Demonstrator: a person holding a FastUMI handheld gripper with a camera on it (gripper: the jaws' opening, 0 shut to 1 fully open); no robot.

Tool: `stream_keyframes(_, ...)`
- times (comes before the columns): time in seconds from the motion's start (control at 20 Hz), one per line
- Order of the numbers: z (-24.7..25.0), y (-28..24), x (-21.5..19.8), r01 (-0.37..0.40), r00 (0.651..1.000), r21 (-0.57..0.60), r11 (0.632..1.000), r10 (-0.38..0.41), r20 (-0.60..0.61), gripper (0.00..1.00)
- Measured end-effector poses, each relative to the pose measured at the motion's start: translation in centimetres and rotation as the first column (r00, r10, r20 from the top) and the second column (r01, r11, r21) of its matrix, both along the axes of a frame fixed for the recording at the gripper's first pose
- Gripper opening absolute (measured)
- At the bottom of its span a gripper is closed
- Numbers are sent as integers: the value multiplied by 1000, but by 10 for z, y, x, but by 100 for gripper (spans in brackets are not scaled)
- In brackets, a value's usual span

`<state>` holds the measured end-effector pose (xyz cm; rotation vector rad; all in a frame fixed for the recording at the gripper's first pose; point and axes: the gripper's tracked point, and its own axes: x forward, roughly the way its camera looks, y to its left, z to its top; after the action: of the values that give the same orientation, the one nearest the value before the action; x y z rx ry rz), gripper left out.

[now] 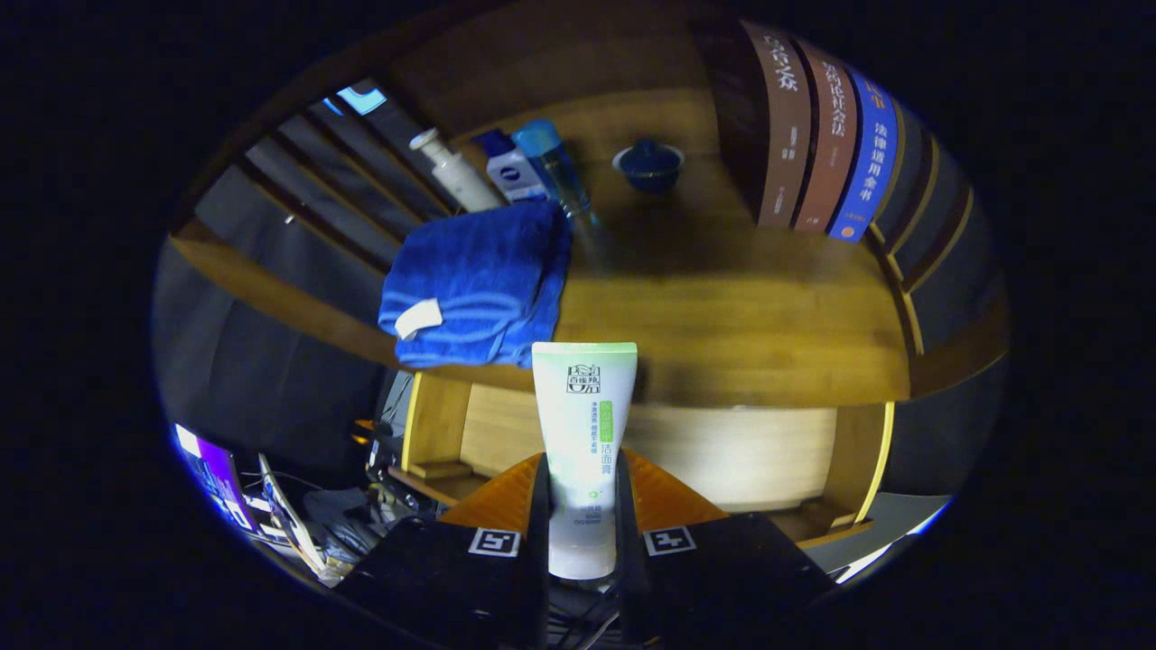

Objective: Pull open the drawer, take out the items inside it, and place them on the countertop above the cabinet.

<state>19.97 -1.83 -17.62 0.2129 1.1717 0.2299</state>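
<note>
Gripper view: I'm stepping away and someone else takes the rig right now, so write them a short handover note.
Tongs: shut on the white cleanser tube, held upright between the fingers.
Countertop: lies just beyond the tube; on it already are a folded blue towel, a pump bottle, a small blue-capped bottle, a clear blue-capped bottle and a blue lidded cup.
Open compartment: below the countertop, behind the tube.
Done: tube lifted clear.
Left: set the tube on bare wood right of the towel, release, then check for remaining items.

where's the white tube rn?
In the gripper view, the white tube stands upright, clamped between the fingers of the hand-held gripper, just short of the countertop's front edge, with the folded blue towel beyond it to the left.
</note>
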Motion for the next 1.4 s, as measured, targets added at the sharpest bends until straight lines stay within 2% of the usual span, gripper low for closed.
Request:
stream_keyframes(0.25,-17,-13,57,65,996,-77,995,-60,67,35)
stream_keyframes(0.5,-42,-23,91,124,991,-108,986,-117,71,35)
stream_keyframes(1.2,-72,-17,119,137,990,-197,971,-127,63,35)
stream_keyframes(1.4,-73,-16,124,147,988,-206,968,-131,86,47)
